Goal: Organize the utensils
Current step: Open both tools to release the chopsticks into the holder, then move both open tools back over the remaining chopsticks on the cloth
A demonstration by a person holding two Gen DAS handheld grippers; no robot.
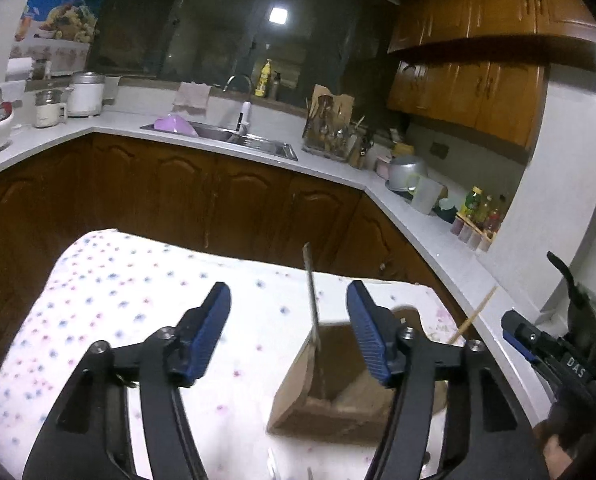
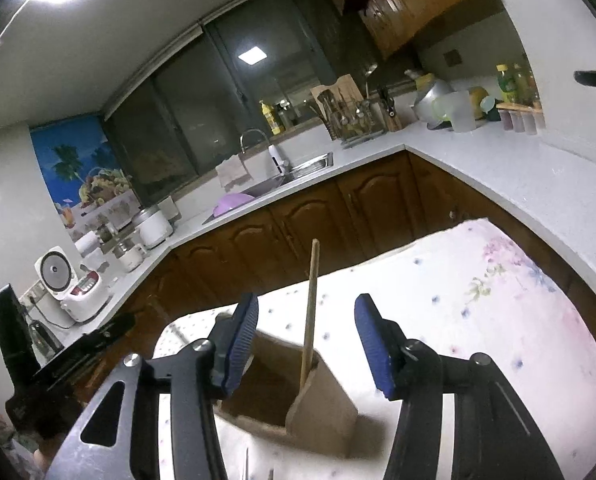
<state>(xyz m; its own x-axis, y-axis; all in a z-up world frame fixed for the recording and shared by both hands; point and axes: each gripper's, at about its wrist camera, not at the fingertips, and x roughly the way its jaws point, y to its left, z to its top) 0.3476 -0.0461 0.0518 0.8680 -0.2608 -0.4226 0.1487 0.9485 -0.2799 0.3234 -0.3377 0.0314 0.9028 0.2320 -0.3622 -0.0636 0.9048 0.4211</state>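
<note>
Both grippers, left (image 1: pixel 288 334) and right (image 2: pixel 306 344), are standing apart, empty; a metal utensil (image 1: pixel 312 300) and a wooden chopstick (image 2: pixel 310 312) are already standing in the brown cardboard box (image 1: pixel 338 400).

A brown cardboard box (image 1: pixel 330 392) with an open top stands on the flowered cloth, and an inner wall splits it into compartments. A thin metal utensil (image 1: pixel 312 296) stands in it, leaning slightly, its handle end rising well above the rim. A wooden chopstick (image 2: pixel 311 312) also stands nearly upright in the box, beside the dividing wall, its top clear of the rim
</note>
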